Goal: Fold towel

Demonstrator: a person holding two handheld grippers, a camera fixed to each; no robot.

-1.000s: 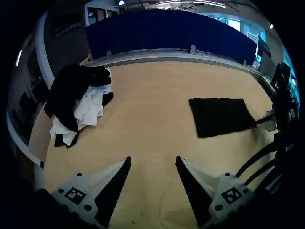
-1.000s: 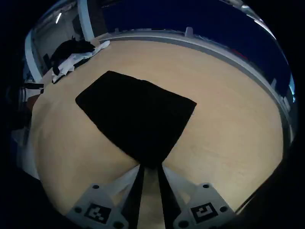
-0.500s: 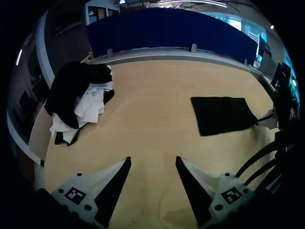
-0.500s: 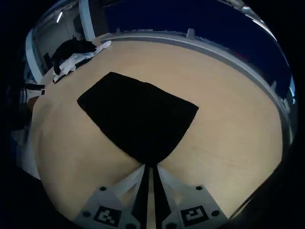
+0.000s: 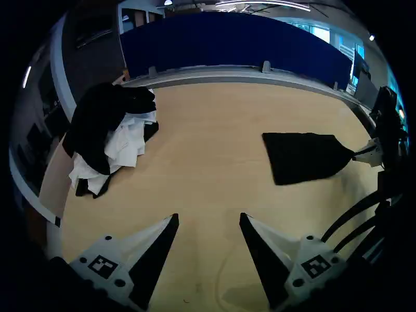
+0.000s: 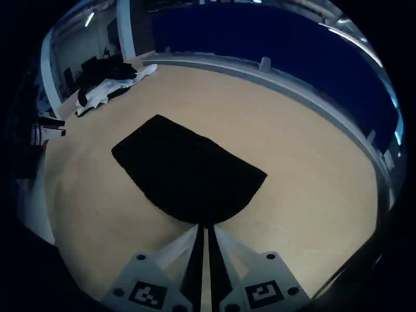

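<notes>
Right gripper view: right gripper (image 6: 205,228) pinched on near edge of black rectangular cloth towel (image 6: 190,171), flat on pale wooden table (image 6: 312,171) | left gripper (image 5: 208,228) wide, empty, well apart | advice: lift low, carry the edge straight over, match the corners.

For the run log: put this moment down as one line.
right gripper: shut on towel corner | left gripper: open, empty, above table | clothes pile: aside

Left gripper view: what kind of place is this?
Probably an office or lab workspace: a wide wooden desk with a blue divider screen along its far edge, and strip lights overhead.
</notes>
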